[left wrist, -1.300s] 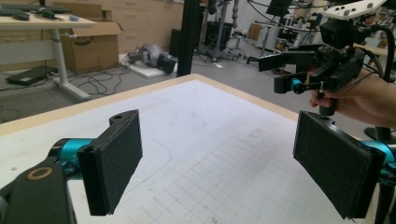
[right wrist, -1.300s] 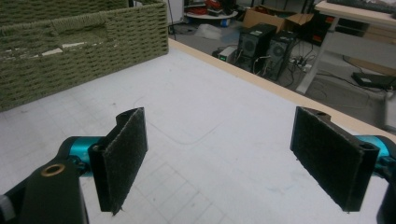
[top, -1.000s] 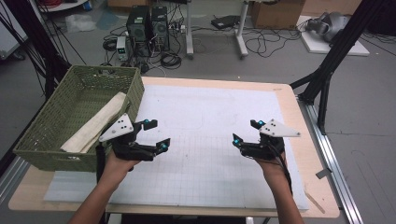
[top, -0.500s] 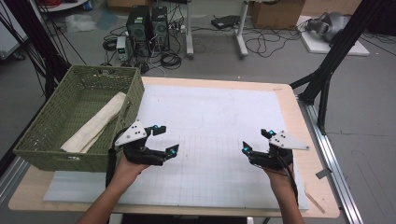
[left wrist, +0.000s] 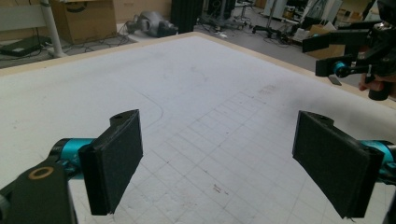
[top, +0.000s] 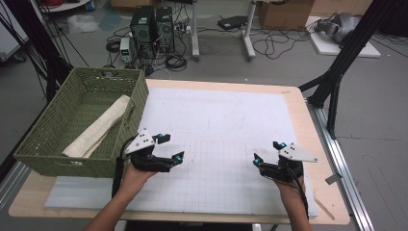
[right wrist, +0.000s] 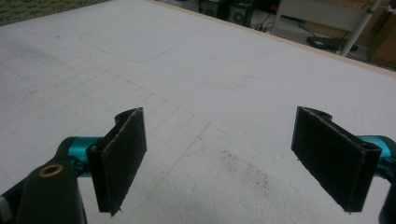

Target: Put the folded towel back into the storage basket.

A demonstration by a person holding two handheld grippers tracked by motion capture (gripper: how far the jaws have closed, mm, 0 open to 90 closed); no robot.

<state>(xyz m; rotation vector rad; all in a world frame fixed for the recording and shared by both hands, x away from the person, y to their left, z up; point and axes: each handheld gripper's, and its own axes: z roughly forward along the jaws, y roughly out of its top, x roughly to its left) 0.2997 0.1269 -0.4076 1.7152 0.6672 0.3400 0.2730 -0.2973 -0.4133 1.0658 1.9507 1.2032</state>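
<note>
green wicker basket (top: pixel 57 130) at table's left edge, rolled beige cloth (top: pixel 98 127) lying diagonally inside it

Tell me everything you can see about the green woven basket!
The green woven basket is rectangular and open-topped, with a handle slot in its far wall. It sits upright at the left edge of the wooden table, partly overhanging it. A rolled cream cloth lies slantwise inside. The left gripper hovers beside its near corner.

A wooden table (top: pixel 293 96) carries a white gridded mat (top: pixel 221 125); a green basket (top: pixel 57 130) sits at its left.
</note>
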